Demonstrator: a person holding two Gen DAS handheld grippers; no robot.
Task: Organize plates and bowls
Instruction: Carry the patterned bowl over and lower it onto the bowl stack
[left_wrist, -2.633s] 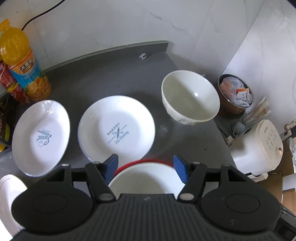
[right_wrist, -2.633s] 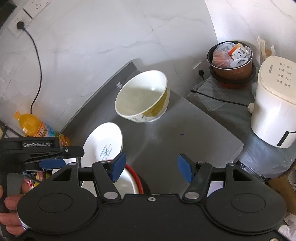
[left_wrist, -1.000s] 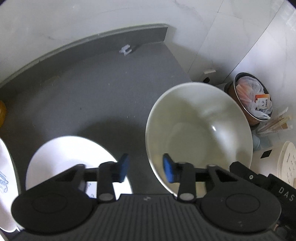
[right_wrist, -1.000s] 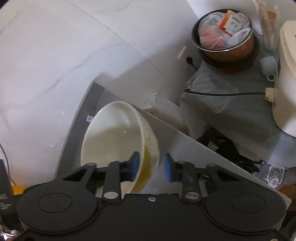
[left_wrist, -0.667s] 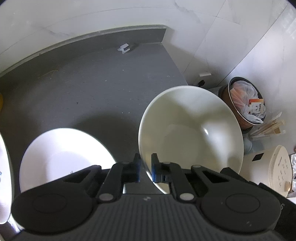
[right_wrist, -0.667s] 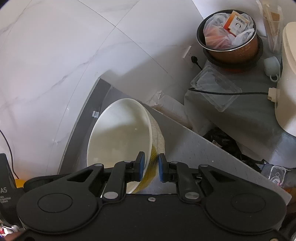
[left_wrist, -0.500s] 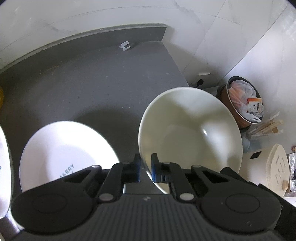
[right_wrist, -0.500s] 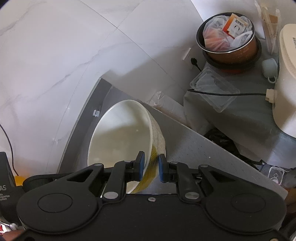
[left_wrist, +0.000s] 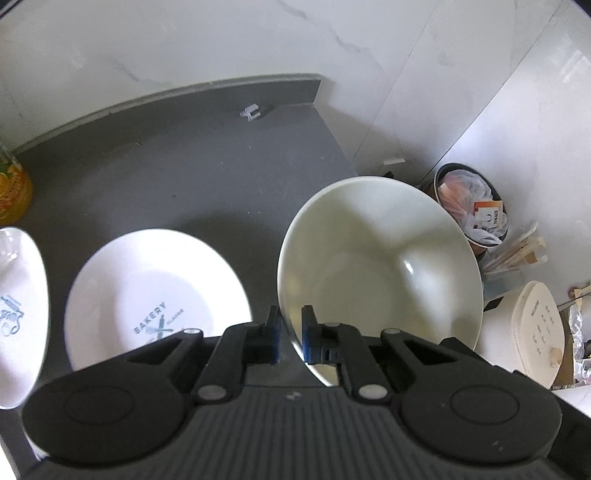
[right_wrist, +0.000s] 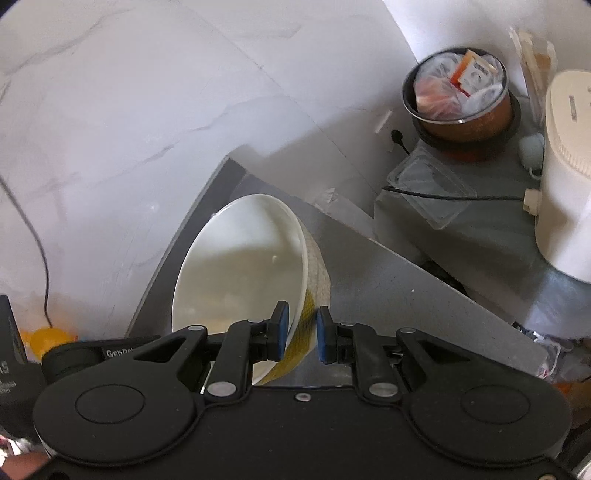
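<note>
While both pairs of tongs grip it, the large cream ceramic bowl (left_wrist: 380, 273) sits right of centre in the left wrist view and lower centre in the right wrist view (right_wrist: 240, 273). The left gripper (left_wrist: 289, 334) has its blue-padded fingers nearly pressed together, pinching the bowl's near left rim, one pad inside the wall and one outside. The right gripper (right_wrist: 299, 334) is likewise narrowed onto the opposite rim, its left pad against the glossy inner wall and its right pad against the outer wall. The bowl tilts in both views; whether its base touches the surface cannot be told.

Below lies a dark grey matte countertop (left_wrist: 177, 173) with a raised back edge, meeting a white marble-veined wall (left_wrist: 184, 48) across the top of the frame. At lower left of the left wrist view rests a round white plate printed BAKERY (left_wrist: 155, 291), and a second white oval plate with blue script (left_wrist: 18, 314) is cut by the left edge. An orange drink bottle (left_wrist: 11, 184) shows at far left. Beyond the counter's right end stand a brown bin lined with a plastic bag (right_wrist: 461, 96) and a white rice cooker (right_wrist: 565, 177).

The bowl is plain and shiny inside, with a yellow criss-cross pattern on its outer wall (right_wrist: 314, 266).
</note>
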